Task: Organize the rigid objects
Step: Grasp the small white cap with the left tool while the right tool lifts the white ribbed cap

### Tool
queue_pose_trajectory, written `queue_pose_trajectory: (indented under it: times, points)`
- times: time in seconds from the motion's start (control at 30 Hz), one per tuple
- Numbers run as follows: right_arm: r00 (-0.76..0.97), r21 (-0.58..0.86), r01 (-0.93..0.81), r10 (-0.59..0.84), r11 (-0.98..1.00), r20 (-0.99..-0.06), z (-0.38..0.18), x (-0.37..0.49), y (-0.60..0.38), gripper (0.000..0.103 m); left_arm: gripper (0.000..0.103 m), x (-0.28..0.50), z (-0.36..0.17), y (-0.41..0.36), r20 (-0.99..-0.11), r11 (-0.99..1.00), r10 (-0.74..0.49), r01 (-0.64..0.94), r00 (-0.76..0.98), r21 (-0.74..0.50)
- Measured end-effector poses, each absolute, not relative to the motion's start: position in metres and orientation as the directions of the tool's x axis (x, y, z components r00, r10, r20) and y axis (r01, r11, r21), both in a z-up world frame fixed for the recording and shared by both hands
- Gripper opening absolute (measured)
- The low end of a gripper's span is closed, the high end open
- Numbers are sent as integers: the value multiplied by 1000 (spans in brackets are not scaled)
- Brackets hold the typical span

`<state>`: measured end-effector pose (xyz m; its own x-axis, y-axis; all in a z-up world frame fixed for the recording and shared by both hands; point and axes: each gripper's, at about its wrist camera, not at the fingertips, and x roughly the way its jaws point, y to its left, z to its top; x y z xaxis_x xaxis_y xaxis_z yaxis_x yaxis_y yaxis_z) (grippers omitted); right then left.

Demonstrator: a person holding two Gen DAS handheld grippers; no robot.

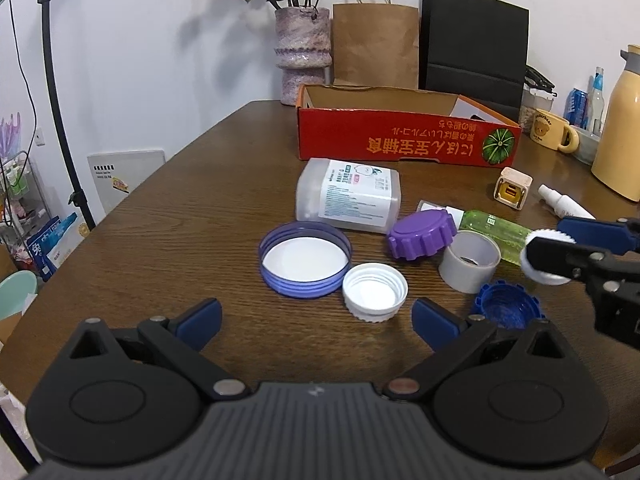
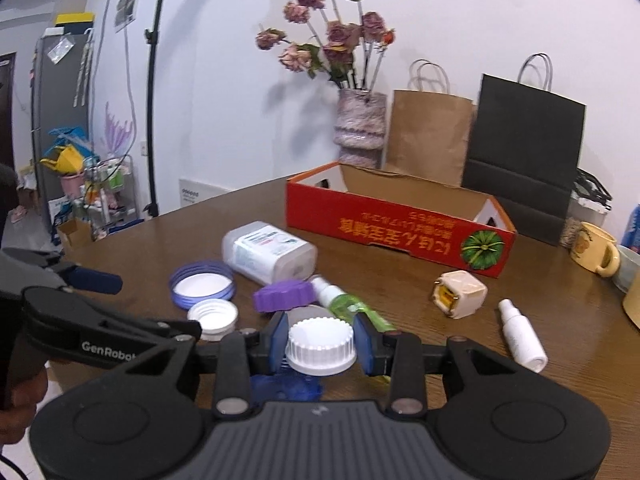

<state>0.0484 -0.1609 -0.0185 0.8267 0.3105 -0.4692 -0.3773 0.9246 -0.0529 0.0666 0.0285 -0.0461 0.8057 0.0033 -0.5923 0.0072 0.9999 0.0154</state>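
My right gripper point(image 2: 322, 344) is shut on a white ribbed cap point(image 2: 320, 346), held just above the table; in the left wrist view the same cap point(image 1: 544, 258) sits between its fingers at the far right. Under it lie a blue cap point(image 1: 506, 306) and a grey cup-like lid point(image 1: 470, 260). My left gripper point(image 1: 316, 322) stands open and holds nothing, close in front of a white threaded cap point(image 1: 375, 292) and a large blue lid point(image 1: 304, 258). A purple ribbed cap point(image 1: 422, 238), a green spray bottle point(image 1: 492, 232) and a translucent bottle point(image 1: 348, 196) on its side lie beyond. The red cardboard box point(image 1: 400, 140) stands open behind them.
A cream cube point(image 2: 460, 294) and a small white spray bottle point(image 2: 522, 340) lie to the right. A vase point(image 1: 304, 56), paper bags point(image 1: 376, 44), a yellow mug point(image 1: 550, 130) and a yellow flask point(image 1: 620, 128) line the back and right. The table edge point(image 1: 132, 196) runs along the left.
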Motion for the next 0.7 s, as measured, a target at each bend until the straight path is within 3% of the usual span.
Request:
queue_pose_trajectory:
  times: [0.23,0.43,0.5,0.6,0.7]
  points:
    - [840,-44,-340,282,939,-464,-20,56,-173,35,102,84,-52,15,-603,1000,7,11,797,26]
    - [845,-40,-320,266,947,-463,-23,59,-182,35,87,95,-57,6,-615,1000,3,15,788,25]
    - [846,-36,-314,263,949,-464,-23,61,-184,35,86,98,-58,3,-620,1000,5,14,784,26]
    - [847,-29,-308,260,951,-464,-24,63,-188,35,77,101,-60,-2,-621,999,5,18,784,30]
    - [848,-26,-303,257,953,-463,-25,64,-191,35,60,101,-60,-3,-616,999,-4,25,787,25]
